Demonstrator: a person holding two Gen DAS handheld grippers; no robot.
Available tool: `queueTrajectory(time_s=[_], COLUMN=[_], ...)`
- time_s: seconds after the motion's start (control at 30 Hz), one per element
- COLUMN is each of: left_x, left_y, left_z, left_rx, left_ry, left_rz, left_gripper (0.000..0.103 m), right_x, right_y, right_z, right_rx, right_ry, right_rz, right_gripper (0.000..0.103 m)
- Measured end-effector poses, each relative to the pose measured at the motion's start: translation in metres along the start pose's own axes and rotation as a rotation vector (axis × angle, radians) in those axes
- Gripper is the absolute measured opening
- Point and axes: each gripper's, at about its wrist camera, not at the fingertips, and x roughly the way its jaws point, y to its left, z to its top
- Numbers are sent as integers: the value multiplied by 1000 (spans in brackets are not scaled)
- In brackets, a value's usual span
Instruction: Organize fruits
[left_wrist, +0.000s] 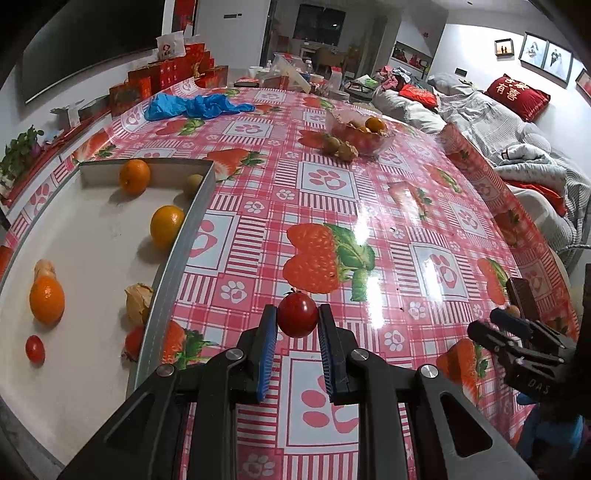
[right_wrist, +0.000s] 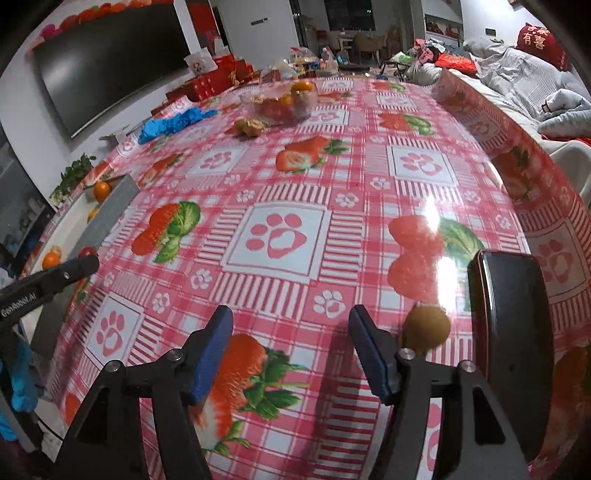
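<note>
Left tool (left_wrist: 297, 325) is clamped tight on a cherry tomato (left_wrist: 297, 317), blue pads pressing both sides of it, holding it over the strawberry-print tabletop (left_wrist: 332, 177) just right of the tray's wall. At nine o'clock from that tool sits the white tray (left_wrist: 92, 258), and it has fruit in it: one orange (left_wrist: 135, 176) at the far end, a second orange (left_wrist: 166, 227) against the right wall, a third orange (left_wrist: 47, 300) nearer the left, a small tomato (left_wrist: 35, 349) near the front, and a husked fruit (left_wrist: 138, 301) by the wall. Up at one o'clock, far across the tabletop, the glass bowl (left_wrist: 364, 136) holds more fruit, with loose husked ones (left_wrist: 340, 147) just beside it. Over to the right tool (right_wrist: 291, 347): jaws standing wide apart, nothing between the pads, only printed cloth below. A small brownish-green fruit (right_wrist: 426, 328) rests on the tabletop just outside its right finger, at two o'clock, not between the jaws. Beyond that, at three o'clock, lies a dark phone (right_wrist: 513, 325). Blue gloves (right_wrist: 173, 123) are crumpled at eleven o'clock, far off.
</note>
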Motion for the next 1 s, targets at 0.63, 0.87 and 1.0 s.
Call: queueTrajectory(time_s=[0.63, 0.87, 1.0], left_x=[-2, -5, -7], left_y=[-6, -4, -2], left_z=[-5, -7, -5], left_rx=[18, 10, 10], left_ry=[-10, -3, -7], left_rz=[-12, 0, 4], left_gripper=[23, 24, 24], right_x=[-33, 3, 12], right_y=[-71, -67, -62], right_z=[17, 38, 31], right_rx=[230, 186, 143], right_ry=[-134, -63, -33], right_rz=[-114, -146, -170], right_gripper=[69, 58, 54])
